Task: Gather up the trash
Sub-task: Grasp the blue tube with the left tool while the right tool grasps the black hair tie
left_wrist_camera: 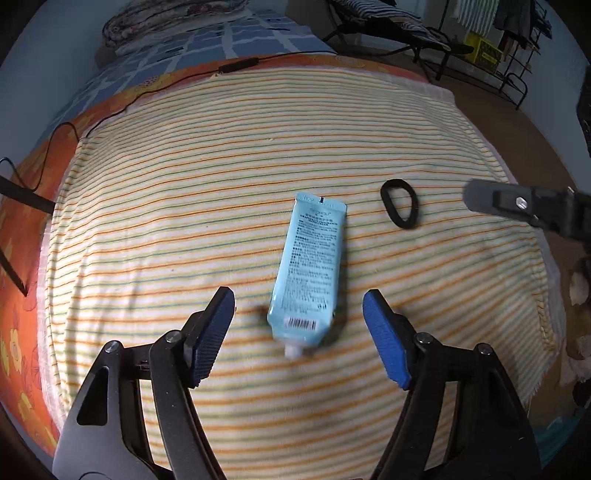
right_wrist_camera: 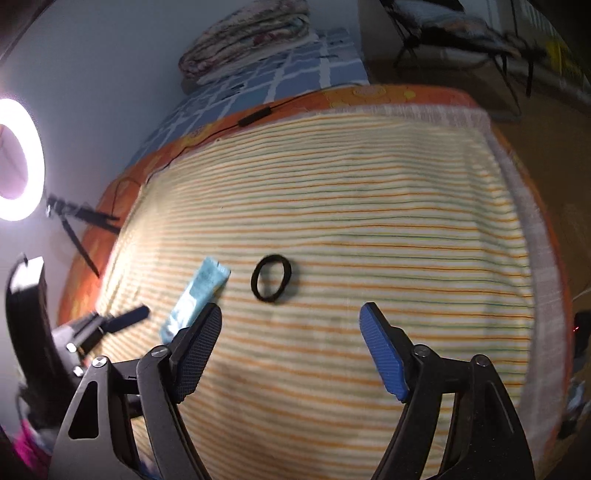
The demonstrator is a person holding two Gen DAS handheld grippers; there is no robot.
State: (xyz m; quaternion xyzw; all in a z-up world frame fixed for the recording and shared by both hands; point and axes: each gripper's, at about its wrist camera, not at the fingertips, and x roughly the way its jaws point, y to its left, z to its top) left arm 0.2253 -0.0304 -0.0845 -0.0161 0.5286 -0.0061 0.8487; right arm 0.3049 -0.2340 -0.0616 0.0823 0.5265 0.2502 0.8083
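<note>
A light blue squeeze tube lies on the striped cloth, nozzle end toward me. My left gripper is open, its blue-padded fingers on either side of the tube's lower end, just above the cloth. A black ring band lies to the tube's right. In the right wrist view the band lies ahead of my open, empty right gripper, with the tube to its left, partly behind the left finger. The right gripper shows at the right edge of the left wrist view.
The striped cloth covers an orange flowered bed. A black cable runs along the far edge. A ring light on a stand glows at the left. Folded bedding, a chair and racks stand beyond.
</note>
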